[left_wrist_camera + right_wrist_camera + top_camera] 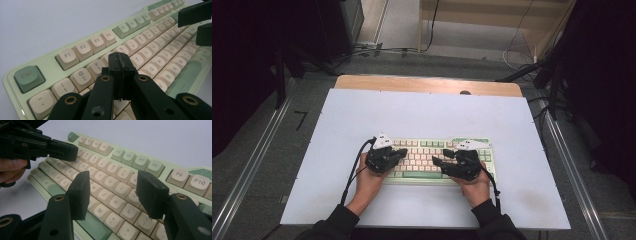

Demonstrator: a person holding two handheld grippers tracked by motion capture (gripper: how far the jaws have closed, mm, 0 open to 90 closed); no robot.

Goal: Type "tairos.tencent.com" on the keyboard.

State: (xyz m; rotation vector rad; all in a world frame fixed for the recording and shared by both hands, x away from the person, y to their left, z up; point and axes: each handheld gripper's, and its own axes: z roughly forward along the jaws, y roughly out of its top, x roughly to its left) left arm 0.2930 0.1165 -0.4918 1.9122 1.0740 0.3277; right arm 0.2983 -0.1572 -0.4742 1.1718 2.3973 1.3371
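The left claw (119, 72) has its two black jaws pressed together with nothing between them, tips poised just above the number row near the 4 and 5 keys; whether they touch a key cannot be told. The right claw (113, 195) stands wide open and holds nothing, its jaws spread over the letter keys around J, K and M. Both hover over the pale green plastic keyboard with cream and green keycaps (439, 159), the left claw above its left half and the right claw above its right half, jaws pointing toward each other. The keyboard lies flat near the front middle of the white rectangular surface (422, 112). A hand (369, 182) grips each claw from the near edge.
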